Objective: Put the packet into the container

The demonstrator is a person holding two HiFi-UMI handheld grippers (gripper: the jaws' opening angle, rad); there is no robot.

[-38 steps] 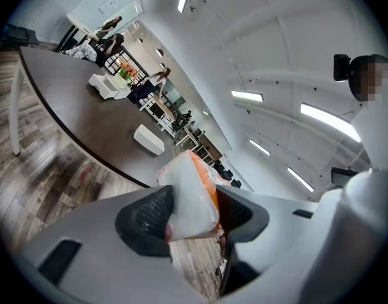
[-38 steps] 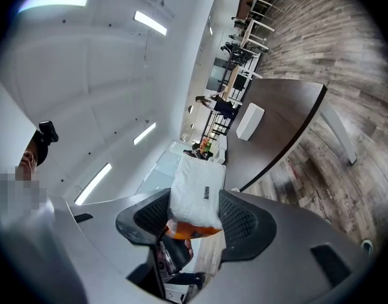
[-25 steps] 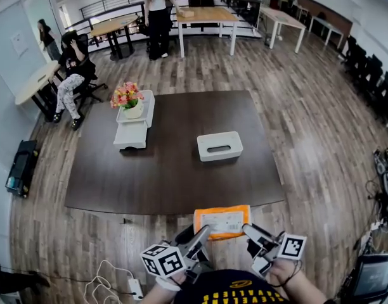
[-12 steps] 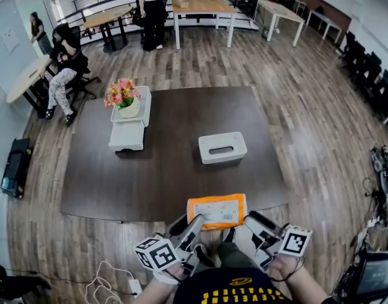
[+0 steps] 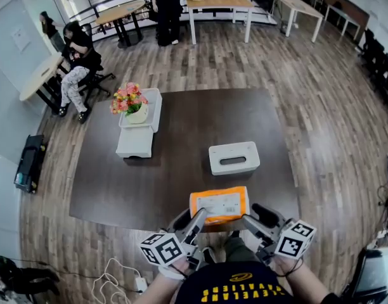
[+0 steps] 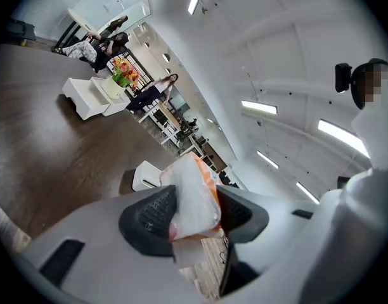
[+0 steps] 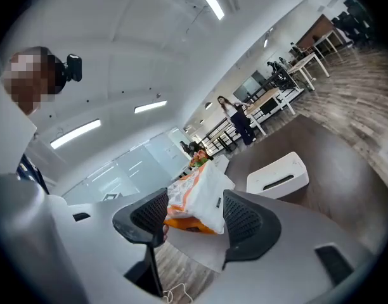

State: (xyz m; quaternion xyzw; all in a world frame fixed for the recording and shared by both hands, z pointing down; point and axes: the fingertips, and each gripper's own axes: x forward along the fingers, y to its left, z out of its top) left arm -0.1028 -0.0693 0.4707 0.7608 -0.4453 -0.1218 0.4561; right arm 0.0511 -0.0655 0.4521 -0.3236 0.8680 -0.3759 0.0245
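Flowers in a pot (image 5: 133, 101) on a white stand (image 5: 137, 138) sit at the left of the dark table (image 5: 181, 176); neither is part of the job.

Left gripper (image 5: 195, 219) (image 6: 194, 213): clamped on the left end of the orange packet (image 5: 219, 204) (image 6: 193, 198), pads pressing the wrapper from both sides. The packet hangs in the air over the table's near edge, short of the container (image 5: 234, 158) (image 6: 145, 175), which stands apart on the table beyond it, slot upward.

Right gripper (image 5: 247, 220) (image 7: 194, 215): jaws have just been opening and now stand wide. The packet's (image 7: 197, 201) right end lies between them, but the pads do not seem to squeeze it.

Risk: the load appears to rest on one pinch at one end. The soft wrapper may sag or slip out on the way forward. The slot (image 7: 276, 182) looks narrow beside the packet, so a tilted or drooping end could catch the rim.

Count: grippers 2, packet 1, container 1, stand 1, flower pot 1.
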